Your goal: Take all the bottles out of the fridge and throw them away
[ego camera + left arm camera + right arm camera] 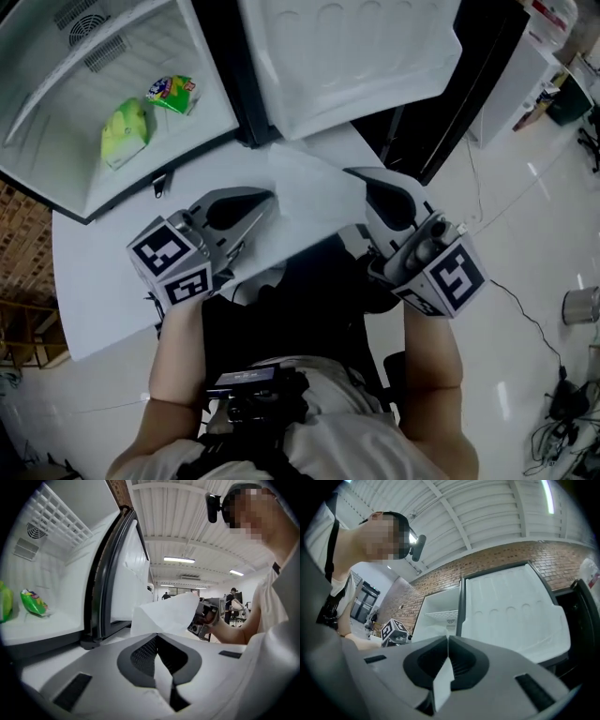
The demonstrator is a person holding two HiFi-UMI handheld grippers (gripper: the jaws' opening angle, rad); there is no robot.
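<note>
A thin white sheet (314,202), perhaps a bag, is stretched between my two grippers in front of the open fridge (202,84). My left gripper (267,199) is shut on the sheet's left edge, and the sheet (164,616) rises from its closed jaws (157,637). At the other edge my right gripper (354,173) is also shut, with a strip of the sheet (443,681) pinched in its jaws (446,639). Inside the fridge lie two green packets (127,133) (172,92). No bottle shows in any view.
The white fridge door (347,56) stands open above my right gripper, with a dark cabinet (469,103) beside it. A brick wall (19,234) is at the left. Cables (562,403) and a metal can (581,305) lie on the white floor at the right.
</note>
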